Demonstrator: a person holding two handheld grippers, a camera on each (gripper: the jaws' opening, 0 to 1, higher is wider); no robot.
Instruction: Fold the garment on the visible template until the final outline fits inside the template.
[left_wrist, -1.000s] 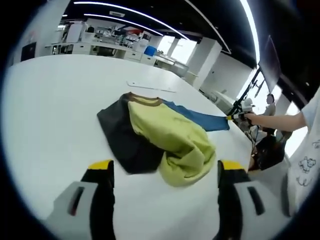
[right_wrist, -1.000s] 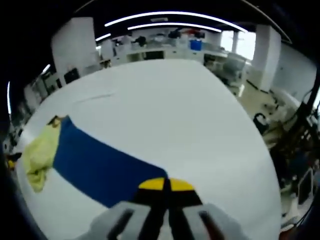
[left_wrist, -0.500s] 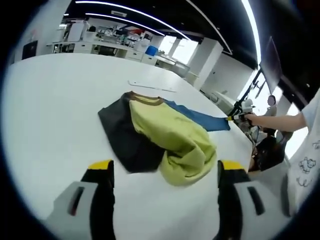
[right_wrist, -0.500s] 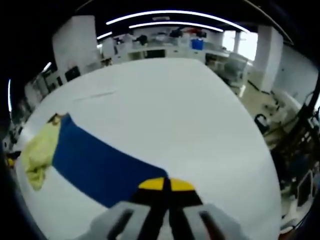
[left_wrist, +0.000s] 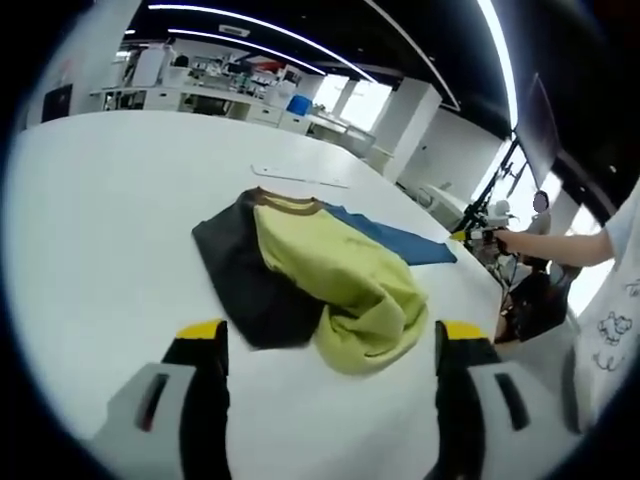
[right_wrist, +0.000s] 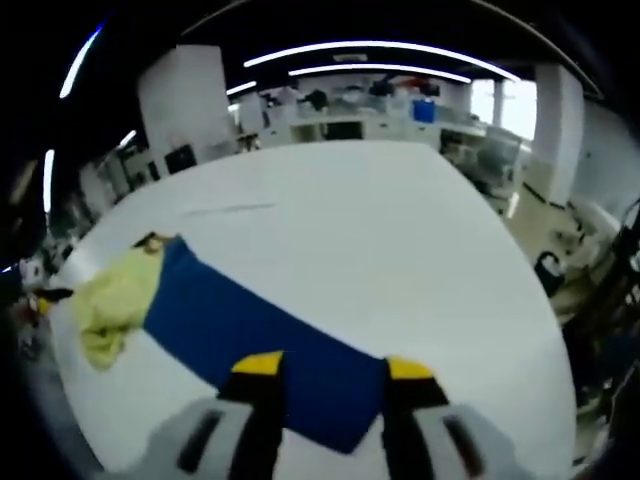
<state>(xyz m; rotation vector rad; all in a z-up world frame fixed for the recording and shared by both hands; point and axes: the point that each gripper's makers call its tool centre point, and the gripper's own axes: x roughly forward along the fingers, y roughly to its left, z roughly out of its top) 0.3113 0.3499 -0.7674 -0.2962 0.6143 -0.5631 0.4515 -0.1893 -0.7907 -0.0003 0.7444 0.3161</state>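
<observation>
Presently both claws, left claw (left_wrist: 325, 340) and right claw (right_wrist: 325, 368), are held wide apart, empty; the bunched garment (left_wrist: 330, 275) could be snagged and dragged across the table (left_wrist: 100, 200).

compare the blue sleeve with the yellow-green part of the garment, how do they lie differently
The blue sleeve lies flat and stretched out in a long strip; the yellow-green part is bunched in a rumpled heap. The blue sleeve's end sits between the right gripper's open jaws; the yellow-green part lies ahead of the open left gripper, untouched. Both belong to one garment on the white table.
</observation>
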